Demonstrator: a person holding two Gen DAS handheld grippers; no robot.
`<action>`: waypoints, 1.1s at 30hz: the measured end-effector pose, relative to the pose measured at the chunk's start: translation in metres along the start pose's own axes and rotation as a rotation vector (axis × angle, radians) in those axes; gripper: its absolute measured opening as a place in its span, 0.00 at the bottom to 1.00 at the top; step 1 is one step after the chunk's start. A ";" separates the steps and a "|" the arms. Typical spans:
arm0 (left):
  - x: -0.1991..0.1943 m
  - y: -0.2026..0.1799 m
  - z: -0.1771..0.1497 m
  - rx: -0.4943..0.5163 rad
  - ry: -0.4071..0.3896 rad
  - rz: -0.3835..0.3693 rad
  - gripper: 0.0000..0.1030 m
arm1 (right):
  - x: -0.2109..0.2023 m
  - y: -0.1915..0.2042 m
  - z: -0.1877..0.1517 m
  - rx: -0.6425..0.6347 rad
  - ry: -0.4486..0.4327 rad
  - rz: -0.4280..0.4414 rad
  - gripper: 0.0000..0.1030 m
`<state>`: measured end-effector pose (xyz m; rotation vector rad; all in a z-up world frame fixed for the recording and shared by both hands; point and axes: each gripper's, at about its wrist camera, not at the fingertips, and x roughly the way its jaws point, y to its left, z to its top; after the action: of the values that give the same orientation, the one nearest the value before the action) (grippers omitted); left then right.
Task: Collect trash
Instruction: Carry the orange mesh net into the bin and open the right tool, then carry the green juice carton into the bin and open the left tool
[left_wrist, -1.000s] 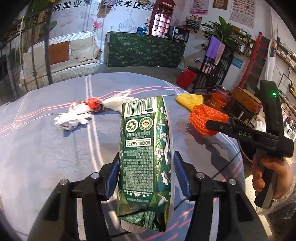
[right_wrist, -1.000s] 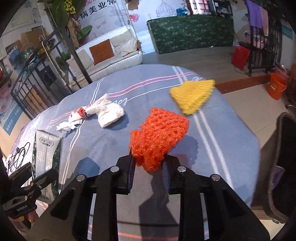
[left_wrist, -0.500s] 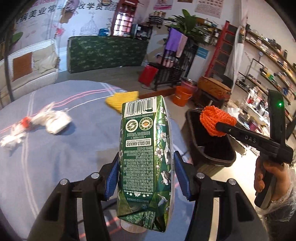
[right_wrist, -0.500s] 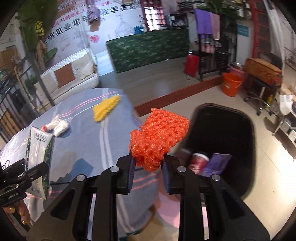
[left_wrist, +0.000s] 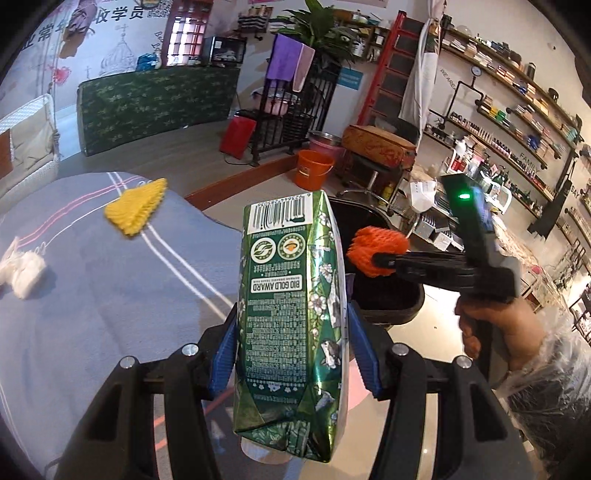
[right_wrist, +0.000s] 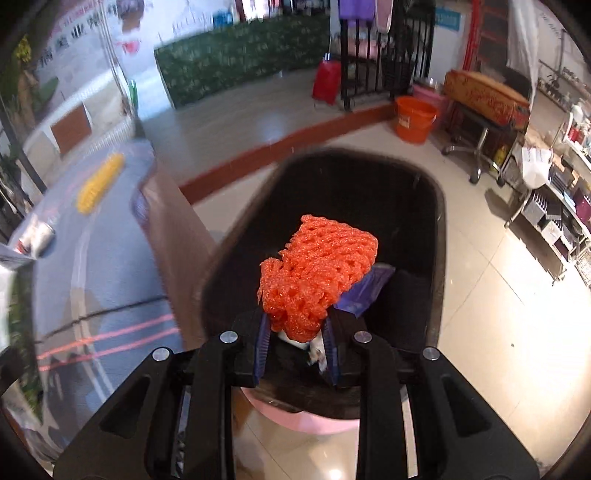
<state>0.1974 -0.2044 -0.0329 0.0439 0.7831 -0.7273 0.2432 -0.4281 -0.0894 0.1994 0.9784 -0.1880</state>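
Observation:
My left gripper (left_wrist: 291, 350) is shut on a green carton (left_wrist: 291, 317), held upright over the table's right edge. My right gripper (right_wrist: 295, 332) is shut on an orange foam net (right_wrist: 317, 273) and holds it above the open black-lined trash bin (right_wrist: 436, 221). The net (left_wrist: 376, 251), the right gripper (left_wrist: 382, 260) and the bin (left_wrist: 399, 295) also show in the left wrist view, right of the carton. A purple wrapper (right_wrist: 365, 291) lies inside the bin. A yellow foam net (left_wrist: 136, 210) and a white crumpled wrapper (left_wrist: 26, 269) lie on the grey tablecloth (left_wrist: 110, 295).
The table's edge (right_wrist: 155, 229) is left of the bin. An orange bucket (right_wrist: 413, 118), a stool with a patterned cushion (right_wrist: 484, 96) and shelves (right_wrist: 554, 206) stand on the tiled floor beyond the bin. A black metal rack (left_wrist: 291, 122) stands further back.
Both grippers swung right, away from the table. The orange net moved from beside the bin to above its opening. The carton came to the table's right edge.

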 end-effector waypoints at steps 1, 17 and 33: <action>0.002 -0.002 0.000 0.005 0.004 -0.002 0.53 | 0.008 -0.001 0.001 0.003 0.021 -0.007 0.25; 0.035 -0.022 0.002 0.046 0.082 -0.025 0.53 | 0.077 -0.013 0.014 0.001 0.272 -0.138 0.71; 0.076 -0.029 0.025 0.081 0.163 -0.030 0.53 | -0.010 -0.032 0.002 0.086 -0.021 -0.128 0.75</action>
<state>0.2320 -0.2784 -0.0583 0.1670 0.9103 -0.7904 0.2316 -0.4587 -0.0823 0.2136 0.9639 -0.3496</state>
